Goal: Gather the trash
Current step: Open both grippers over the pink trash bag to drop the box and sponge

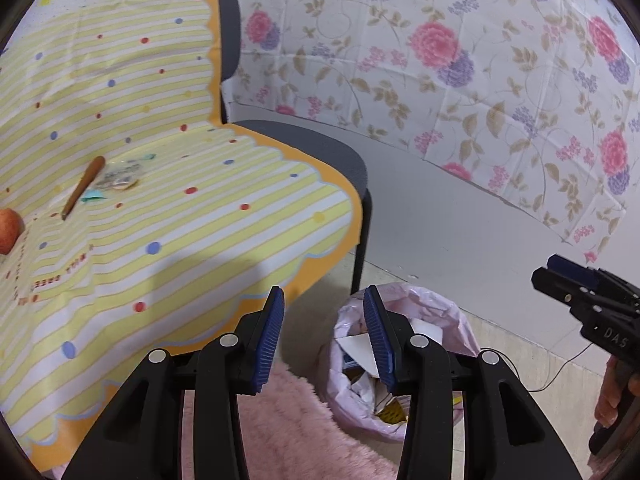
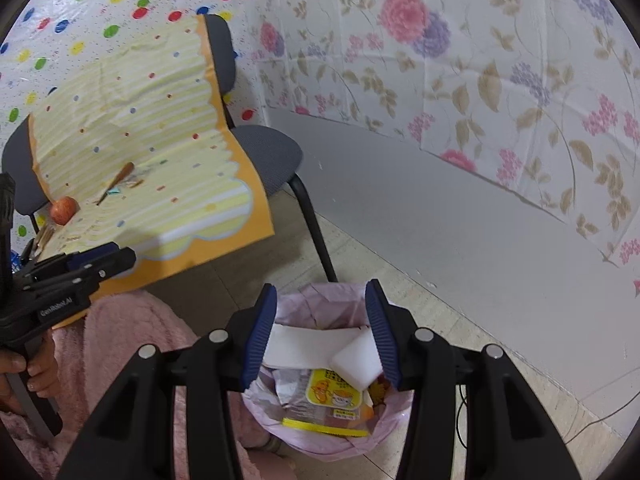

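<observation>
Bin drop done, more trash left on the chair

Lined bin (image 2: pixel 326 412) on the floor by the chair (image 1: pixel 344 160) leg, w/ wrappers inside. Left gripper (image 1: pixel 325 334) and right gripper (image 2: pixel 322 330) both part-open, empty. Next imo: grab the scraps (image 1: pixel 118 180) mid-cloth (image 1: pixel 192 216).

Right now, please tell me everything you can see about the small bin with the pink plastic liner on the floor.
The small bin with the pink plastic liner stands upright on the pale floor, beside the fluffy pink rug and near the chair's black leg. The thin, crinkled liner folds over its rim. It is open and nearly full: white foam pieces on top, a yellow cartoon-printed wrapper beneath. Nothing grips it; both pairs of jaws are above it.
</observation>
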{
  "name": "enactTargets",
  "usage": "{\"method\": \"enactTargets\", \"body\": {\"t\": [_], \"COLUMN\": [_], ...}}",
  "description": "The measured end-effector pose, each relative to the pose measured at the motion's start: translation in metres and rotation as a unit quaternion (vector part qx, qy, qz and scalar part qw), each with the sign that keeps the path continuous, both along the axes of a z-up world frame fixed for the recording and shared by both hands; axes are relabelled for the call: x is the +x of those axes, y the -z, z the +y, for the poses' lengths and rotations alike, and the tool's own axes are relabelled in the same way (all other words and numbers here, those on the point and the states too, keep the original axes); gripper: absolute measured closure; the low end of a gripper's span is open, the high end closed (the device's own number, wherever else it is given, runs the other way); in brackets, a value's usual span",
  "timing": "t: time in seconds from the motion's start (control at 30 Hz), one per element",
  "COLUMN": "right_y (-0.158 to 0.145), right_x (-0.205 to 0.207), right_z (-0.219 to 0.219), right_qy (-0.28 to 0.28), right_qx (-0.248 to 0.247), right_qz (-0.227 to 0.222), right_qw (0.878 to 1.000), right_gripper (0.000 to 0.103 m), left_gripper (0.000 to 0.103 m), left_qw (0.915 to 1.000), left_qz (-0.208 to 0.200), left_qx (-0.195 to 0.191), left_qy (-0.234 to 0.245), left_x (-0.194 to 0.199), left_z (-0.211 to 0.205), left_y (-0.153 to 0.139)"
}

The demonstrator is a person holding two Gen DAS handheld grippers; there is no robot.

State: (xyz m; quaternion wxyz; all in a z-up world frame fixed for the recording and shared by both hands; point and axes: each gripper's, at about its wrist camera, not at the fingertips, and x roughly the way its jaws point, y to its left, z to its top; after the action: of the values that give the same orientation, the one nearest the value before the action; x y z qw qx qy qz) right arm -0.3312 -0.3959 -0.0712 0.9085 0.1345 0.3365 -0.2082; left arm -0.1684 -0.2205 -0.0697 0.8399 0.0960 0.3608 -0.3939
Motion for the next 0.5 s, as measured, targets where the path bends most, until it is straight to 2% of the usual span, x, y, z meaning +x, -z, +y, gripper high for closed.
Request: {"method": "enactTargets", "body": {"t": [0.1, 0.23, 0.5], "right_y": [-0.013, -0.025, -0.045], "right_x": [0.011, 0.032, 0.089], "right_z": [0.01, 0.024, 0.062], "right_qy": [-0.017, -0.046, -0.115], "right_qx": [-0.004, -0.012, -0.031], "right_qz": [-0.016, -0.026, -0.033], "right_qw": [1.0, 0.999, 0.992], "right_gripper": [0.057, 0.057, 0.057], "left_gripper": [0.06, 0.049, 0.047], "left_qw": [0.9998, 0.9991, 0.9935], "left_qz": [-0.004, -0.01, -0.031], "left_qx": [0.001, -0.003, 0.0], "left_qy": [-0.018, -0.042, -0.109], "left_x": [0.008, 0.017, 0.046], "left_z": [0.016, 0.04, 0.091], "left_y": [-0.006, -0.014, -0.028]}}
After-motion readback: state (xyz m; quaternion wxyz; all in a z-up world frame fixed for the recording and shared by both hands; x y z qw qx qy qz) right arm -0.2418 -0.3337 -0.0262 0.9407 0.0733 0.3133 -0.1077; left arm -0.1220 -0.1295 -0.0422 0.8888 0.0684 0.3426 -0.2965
